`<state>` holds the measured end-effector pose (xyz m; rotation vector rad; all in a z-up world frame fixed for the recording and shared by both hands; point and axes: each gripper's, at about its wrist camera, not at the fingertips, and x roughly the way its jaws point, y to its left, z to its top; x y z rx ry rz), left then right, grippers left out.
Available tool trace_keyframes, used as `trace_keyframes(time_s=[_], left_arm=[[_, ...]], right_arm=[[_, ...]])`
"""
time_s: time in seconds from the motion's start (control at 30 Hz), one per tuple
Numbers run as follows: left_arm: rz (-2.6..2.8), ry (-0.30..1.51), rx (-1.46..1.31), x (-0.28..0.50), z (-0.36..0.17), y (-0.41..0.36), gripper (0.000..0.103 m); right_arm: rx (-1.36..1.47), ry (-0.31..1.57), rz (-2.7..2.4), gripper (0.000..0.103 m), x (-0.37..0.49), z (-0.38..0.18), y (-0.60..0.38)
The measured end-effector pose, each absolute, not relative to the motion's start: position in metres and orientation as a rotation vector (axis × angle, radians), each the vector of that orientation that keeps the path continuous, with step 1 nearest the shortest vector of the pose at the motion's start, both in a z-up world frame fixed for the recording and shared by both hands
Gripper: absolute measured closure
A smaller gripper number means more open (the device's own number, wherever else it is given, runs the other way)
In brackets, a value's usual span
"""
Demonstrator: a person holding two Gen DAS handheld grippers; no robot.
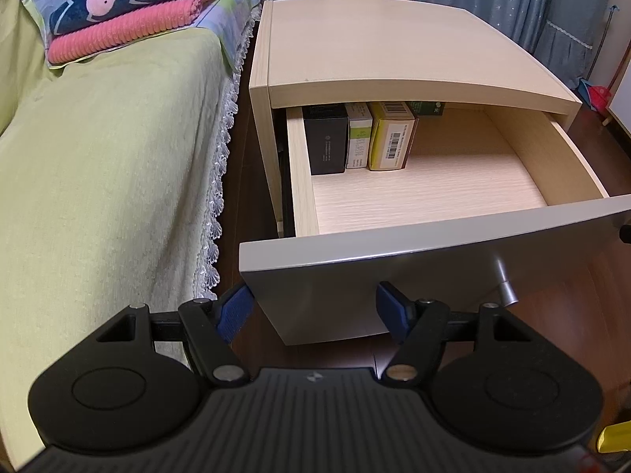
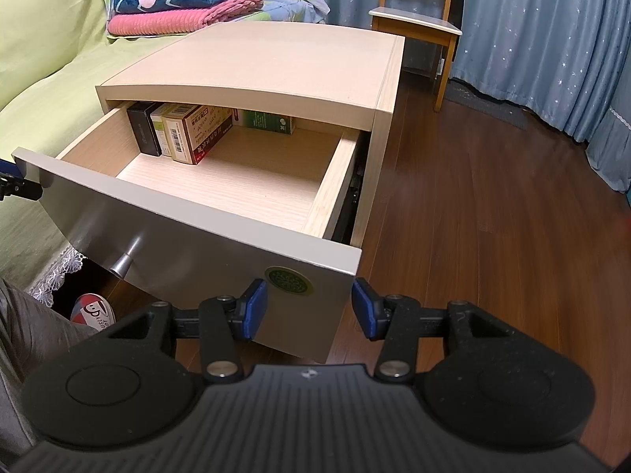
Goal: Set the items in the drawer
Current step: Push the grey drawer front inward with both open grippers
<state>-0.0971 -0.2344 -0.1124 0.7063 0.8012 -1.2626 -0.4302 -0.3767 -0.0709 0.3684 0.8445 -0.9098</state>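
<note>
The drawer stands pulled out of the nightstand, with a black box, a white box and a yellow box upright at 11 o'clock in its back corner. A green box lies at 12 o'clock behind. The left tool and right tool both gape empty before the drawer front.

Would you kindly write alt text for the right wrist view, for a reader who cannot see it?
An open drawer of a pale wooden nightstand holds several boxes standing at its back. The right tool, open and empty, hovers by the drawer front's corner. A bed with folded blankets lies to the left.
</note>
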Motion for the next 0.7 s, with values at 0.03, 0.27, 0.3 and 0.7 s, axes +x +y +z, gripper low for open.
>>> trace_keyframes(time_s=[0.03, 0.27, 0.3, 0.7], left_arm=[[-1.262, 0.8, 0.707, -0.097, -0.112, -0.235, 0.034], [-1.259, 0.796, 0.709, -0.096, -0.112, -0.238, 0.034], [-1.259, 0.795, 0.709, -0.096, -0.112, -0.239, 0.034], [-1.265, 0.787, 0.704, -0.094, -0.113, -0.241, 0.034]], right_arm=[[0.368, 0.844, -0.91, 0.059, -0.43, -0.071, -0.377], [0.364, 0.845, -0.907, 0.059, -0.428, -0.07, -0.385], [0.363, 0.845, -0.907, 0.059, -0.428, -0.07, -0.385], [0.356, 0.849, -0.912, 0.059, -0.423, -0.07, -0.394]])
